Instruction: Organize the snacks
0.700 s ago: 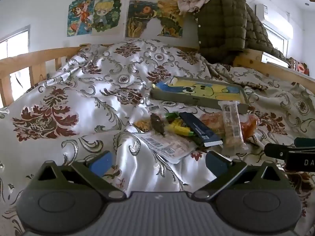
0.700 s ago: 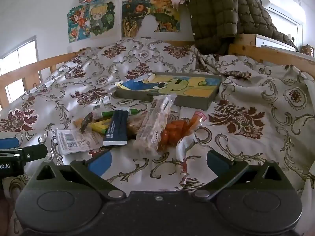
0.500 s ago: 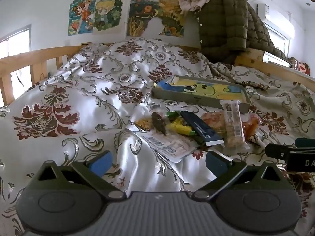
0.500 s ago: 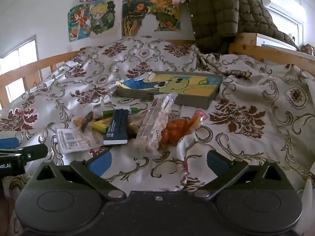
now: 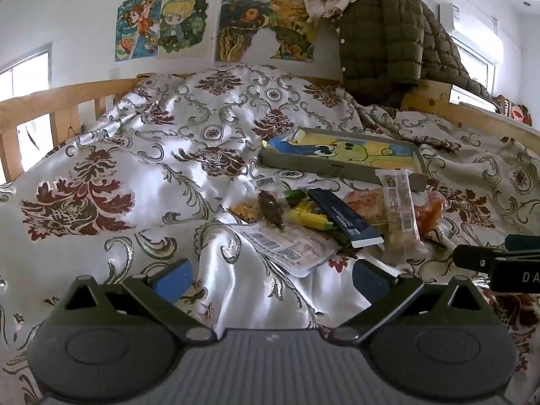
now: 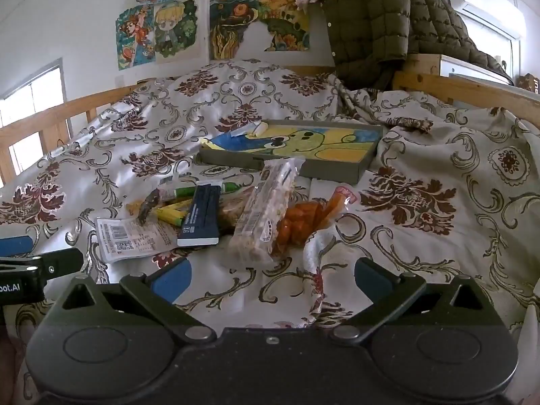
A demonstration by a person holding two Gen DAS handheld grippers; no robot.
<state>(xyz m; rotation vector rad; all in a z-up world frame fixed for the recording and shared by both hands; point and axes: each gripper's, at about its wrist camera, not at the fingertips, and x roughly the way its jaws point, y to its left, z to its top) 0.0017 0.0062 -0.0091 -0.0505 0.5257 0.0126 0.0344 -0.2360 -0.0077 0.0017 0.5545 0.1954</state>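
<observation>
Now both grippers are hanging a little closer to the snack pile (image 5: 324,222) than a moment ago, so picking is about to begin. The left gripper (image 5: 270,275) and right gripper (image 6: 271,276) are sitting wide open, holding nothing. The snacks are lying on the bed (image 5: 141,168), just in front of the flat tray (image 5: 337,168).

A home bedroom: wooden-railed bed (image 5: 67,98), floral quilt (image 5: 141,175), anime posters (image 5: 162,27).
</observation>
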